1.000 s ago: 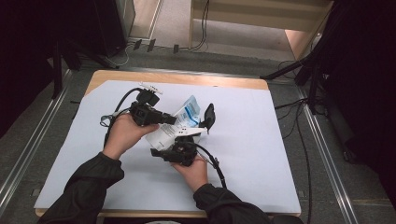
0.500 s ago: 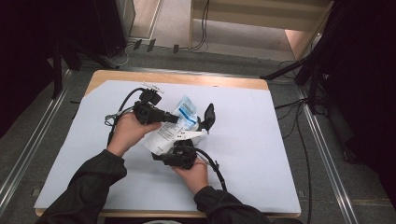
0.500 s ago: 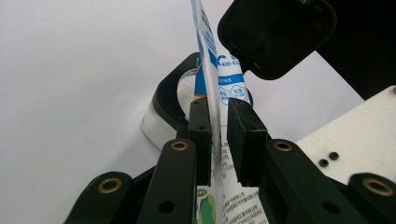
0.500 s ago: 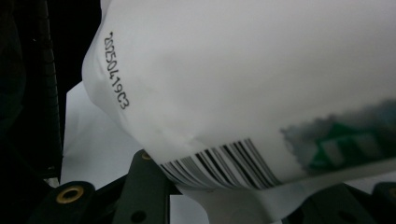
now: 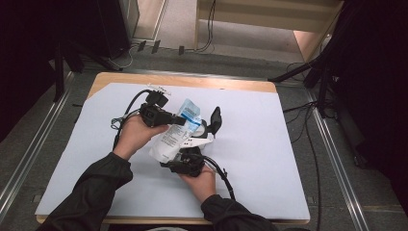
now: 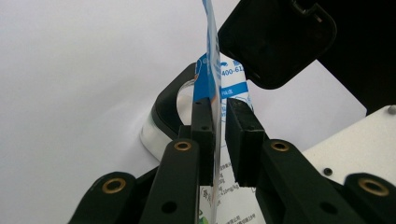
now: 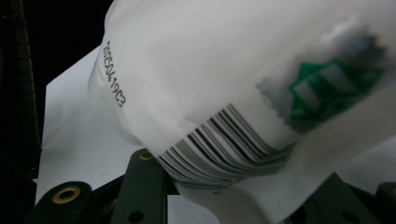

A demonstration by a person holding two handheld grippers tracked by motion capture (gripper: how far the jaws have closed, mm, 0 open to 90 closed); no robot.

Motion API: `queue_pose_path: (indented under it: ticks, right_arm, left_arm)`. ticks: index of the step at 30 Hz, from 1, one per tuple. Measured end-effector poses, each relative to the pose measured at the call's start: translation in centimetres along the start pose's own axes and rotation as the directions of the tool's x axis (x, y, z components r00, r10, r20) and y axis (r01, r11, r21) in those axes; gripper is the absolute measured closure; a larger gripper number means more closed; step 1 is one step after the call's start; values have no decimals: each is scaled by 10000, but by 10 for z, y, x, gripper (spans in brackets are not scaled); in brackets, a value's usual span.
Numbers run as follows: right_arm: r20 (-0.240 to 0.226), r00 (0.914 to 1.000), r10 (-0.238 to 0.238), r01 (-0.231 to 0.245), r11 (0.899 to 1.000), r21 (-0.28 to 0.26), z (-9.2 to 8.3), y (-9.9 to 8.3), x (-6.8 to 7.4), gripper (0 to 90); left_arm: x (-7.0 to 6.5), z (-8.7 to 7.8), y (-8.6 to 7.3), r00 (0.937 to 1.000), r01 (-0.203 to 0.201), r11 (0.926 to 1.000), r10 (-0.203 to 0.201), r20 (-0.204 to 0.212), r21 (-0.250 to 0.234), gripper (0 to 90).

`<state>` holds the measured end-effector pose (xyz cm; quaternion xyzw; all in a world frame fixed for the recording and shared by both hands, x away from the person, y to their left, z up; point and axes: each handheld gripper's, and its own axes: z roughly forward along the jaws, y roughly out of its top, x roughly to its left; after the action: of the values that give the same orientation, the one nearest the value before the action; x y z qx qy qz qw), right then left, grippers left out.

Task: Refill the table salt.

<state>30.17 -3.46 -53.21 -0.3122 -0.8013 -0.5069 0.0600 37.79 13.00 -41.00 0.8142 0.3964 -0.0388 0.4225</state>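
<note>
A white printed pouch [image 5: 169,140] with a blue top is held tilted above the table between both grippers. My left gripper [image 5: 185,121] reaches in from the left. In the left gripper view the pouch's thin blue top edge [image 6: 212,70] stands between its jaws [image 6: 219,105]. The edge lies against one pad, with a narrow gap to the other. My right gripper [image 5: 186,153] comes from below and is shut on the pouch's bottom end. In the right gripper view the barcoded bottom of the pouch [image 7: 210,74] covers the jaws, and one finger [image 7: 140,186] shows beneath it.
A black paddle-shaped piece [image 5: 215,120] stands just right of the pouch, with a black-rimmed clear object [image 6: 170,105] beside it. A white sheet [image 5: 269,159] covers the wooden table. Cables trail from both grippers, and metal rails run along both sides.
</note>
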Motion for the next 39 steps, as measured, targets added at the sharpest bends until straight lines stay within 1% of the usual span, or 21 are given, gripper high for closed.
queue_pose_path:
  ticks: [5, 9, 10, 12, 15, 17, 19, 23, 27, 29, 30, 31, 33, 34, 36, 38, 39]
  right_arm:
    - [109, 9999, 12, -12, 10000, 17, 0, -2, 0, 648]
    - [82, 10000, 29, -29, 10000, 16, 0, -2, 0, 646]
    - [88, 10000, 31, -31, 10000, 10, 0, -2, 0, 646]
    - [124, 9999, 17, -17, 10000, 10, 0, -2, 0, 644]
    - [161, 9999, 4, -5, 10000, 17, 0, -2, 0, 639]
    - [212, 9998, 19, -20, 10000, 33, 0, -2, 0, 634]
    - [294, 9995, 85, -86, 9999, 58, 0, -2, 0, 631]
    - [496, 9986, 182, -186, 9998, 92, -1, -2, -1, 625]
    - [675, 9973, 277, -281, 9996, 48, -1, -2, -2, 618]
    - [732, 9967, 355, -360, 9993, 50, -2, -3, -3, 618]
    - [762, 9963, 391, -396, 9992, 41, -2, -3, -3, 619]
    - [791, 9960, 404, -408, 9992, 24, -2, -3, -3, 618]
    - [864, 9954, 425, -428, 9991, 14, -2, -3, -4, 619]
    - [901, 9949, 447, -449, 9990, 7, -3, -3, -4, 619]
    - [965, 9938, 544, -545, 9985, -11, -3, -3, -4, 618]
    - [973, 9931, 648, -649, 9979, -22, -3, -3, -5, 618]
    - [1004, 9926, 689, -689, 9976, -42, -3, -3, -6, 619]
  left_arm:
    - [-1, 1, 1, 10000, -29, 10000, 29, 92, 32, 857]
    - [-1, 0, 2, 9999, -69, 9999, 68, 132, 97, 882]
    - [-1, 0, 2, 9998, -67, 9999, 65, 189, 100, 885]
    - [0, -1, 2, 9998, -64, 9998, 61, 174, 184, 892]
    - [1, -3, 2, 9998, -97, 9998, 94, 176, 195, 892]
    - [1, -5, 2, 9996, -92, 9998, 88, 267, 149, 891]
    - [1, -7, 2, 9996, -159, 9997, 154, 239, 208, 891]
    - [0, -10, 1, 9992, -313, 9995, 311, 251, 84, 894]
    - [0, -11, 1, 9987, -322, 9995, 321, 392, 8, 895]
    - [0, -13, 1, 9987, -375, 9993, 375, 349, 10, 895]
    - [0, -13, 1, 9984, -376, 9993, 376, 425, 7, 895]
    - [-1, -14, 1, 9987, -381, 9993, 380, 352, 23, 894]
    - [-1, -15, 1, 9981, -450, 9990, 450, 416, 8, 892]
    - [-2, -15, 1, 9983, -481, 9988, 480, 328, 36, 891]
    - [-2, -16, 1, 9980, -473, 9989, 473, 417, -3, 890]
    - [-3, -17, 1, 9975, -549, 9985, 547, 450, 34, 890]
    - [-4, -17, 1, 9974, -594, 9982, 592, 405, 37, 893]
